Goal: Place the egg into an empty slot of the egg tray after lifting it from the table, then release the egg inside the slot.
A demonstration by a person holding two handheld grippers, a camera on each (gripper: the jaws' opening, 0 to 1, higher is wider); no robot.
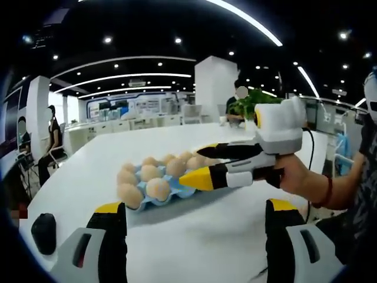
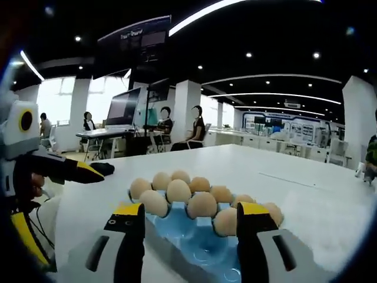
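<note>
Right gripper view: jaws wide and empty over the tray [image 2: 194,247], eggs [image 2: 202,204] between them; left gripper [image 2: 97,172] alongside, also wide. Dropping lower could crack seated eggs.

Near slots of the egg tray [image 2: 194,247] partly hidden behind the right tool [image 2: 189,227], so their filling impossible to tell from the right gripper view. Far eggs [image 1: 177,159] masked by the right tool's jaws in the left gripper view. Dark object [image 1: 43,232] on the worktop [image 1: 194,236] too blurred to identify.
</note>
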